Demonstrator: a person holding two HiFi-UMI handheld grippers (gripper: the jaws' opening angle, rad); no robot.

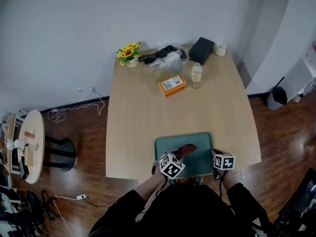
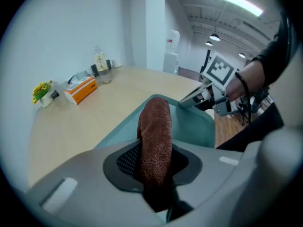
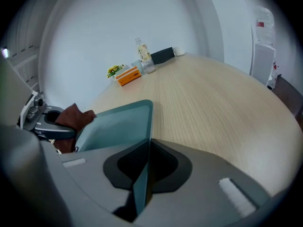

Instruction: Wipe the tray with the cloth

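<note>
A teal tray [image 1: 200, 142] lies at the near edge of the wooden table. My left gripper [image 1: 178, 155] is shut on a brown cloth [image 1: 187, 149], which sticks out over the tray's near left part; in the left gripper view the cloth [image 2: 155, 136] stands up between the jaws. My right gripper [image 1: 215, 161] is shut on the tray's right rim [image 3: 142, 174], seen edge-on between its jaws in the right gripper view. The cloth [image 3: 73, 117] and left gripper [image 3: 49, 129] show there at the tray's left side.
At the table's far end stand an orange box [image 1: 172, 85], a clear bottle [image 1: 196, 75], a flower pot [image 1: 130, 54], a black box [image 1: 201, 50], a white cup [image 1: 220, 48] and some cables [image 1: 158, 55]. A small round table [image 1: 29, 144] stands on the floor at the left.
</note>
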